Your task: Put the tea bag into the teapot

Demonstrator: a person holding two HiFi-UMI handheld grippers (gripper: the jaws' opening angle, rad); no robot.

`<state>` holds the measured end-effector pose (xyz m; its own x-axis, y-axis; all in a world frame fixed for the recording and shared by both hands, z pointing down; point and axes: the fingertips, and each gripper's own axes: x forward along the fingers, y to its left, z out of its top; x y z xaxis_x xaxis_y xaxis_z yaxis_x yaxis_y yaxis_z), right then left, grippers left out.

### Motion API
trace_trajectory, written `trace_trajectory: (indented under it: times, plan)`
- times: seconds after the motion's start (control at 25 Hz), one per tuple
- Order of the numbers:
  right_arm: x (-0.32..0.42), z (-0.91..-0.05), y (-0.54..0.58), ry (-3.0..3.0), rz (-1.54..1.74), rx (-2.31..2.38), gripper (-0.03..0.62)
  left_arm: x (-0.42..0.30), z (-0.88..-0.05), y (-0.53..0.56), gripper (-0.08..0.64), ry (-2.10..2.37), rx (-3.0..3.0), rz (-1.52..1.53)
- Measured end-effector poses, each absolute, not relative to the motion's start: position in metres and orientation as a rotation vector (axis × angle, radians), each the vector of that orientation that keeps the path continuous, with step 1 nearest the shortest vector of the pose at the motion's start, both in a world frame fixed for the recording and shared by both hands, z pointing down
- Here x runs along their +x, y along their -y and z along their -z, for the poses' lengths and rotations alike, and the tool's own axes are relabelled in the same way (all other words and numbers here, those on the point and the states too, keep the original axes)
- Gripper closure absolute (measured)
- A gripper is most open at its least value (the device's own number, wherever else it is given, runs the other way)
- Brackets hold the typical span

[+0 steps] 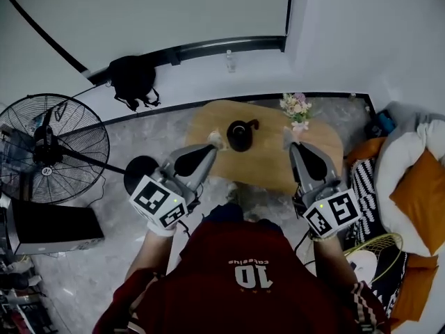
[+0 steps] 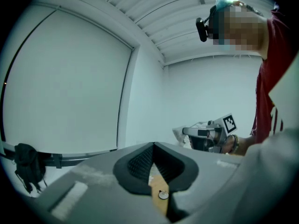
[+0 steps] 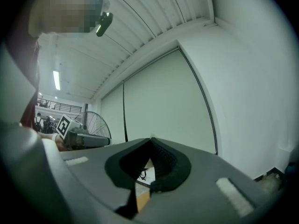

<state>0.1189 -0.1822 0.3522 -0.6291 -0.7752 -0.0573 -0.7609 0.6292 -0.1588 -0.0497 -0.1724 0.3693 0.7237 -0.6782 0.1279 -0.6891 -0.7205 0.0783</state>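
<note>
So the left hand-held gripper (image 1: 215,145) and right hand-held gripper (image 1: 292,145) are both closed tight, holding nothing. The teapot (image 1: 240,135) sits on the worktop (image 1: 264,164) ahead between them, nearer the left. Can't spot the tea bag.

The table (image 1: 268,162) is light wood-brown and the teapot (image 1: 240,135) is black. The flowers (image 1: 296,107) are pink, white and green. The left gripper (image 1: 215,143) and right gripper (image 1: 290,142) are grey with black pads; their cubes (image 1: 158,202) bear black-and-white square markers. The shirt (image 1: 243,305) is dark red with a white "10". The fan (image 1: 52,148) and bag (image 1: 132,81) are black. The cushion (image 1: 421,193) is orange, the cloth (image 1: 361,186) is black-and-white striped, and the floor (image 1: 83,270) is mottled grey.
</note>
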Motion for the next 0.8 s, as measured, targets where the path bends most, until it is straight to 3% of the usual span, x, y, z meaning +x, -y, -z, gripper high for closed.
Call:
trace_trajectory:
  times: [0.8]
  plan:
    - [0.111,-0.421,0.247,-2.779,0.272,-1.383,0.592,-0.046,-0.462,0.261,0.558,1.014,2.785,-0.218]
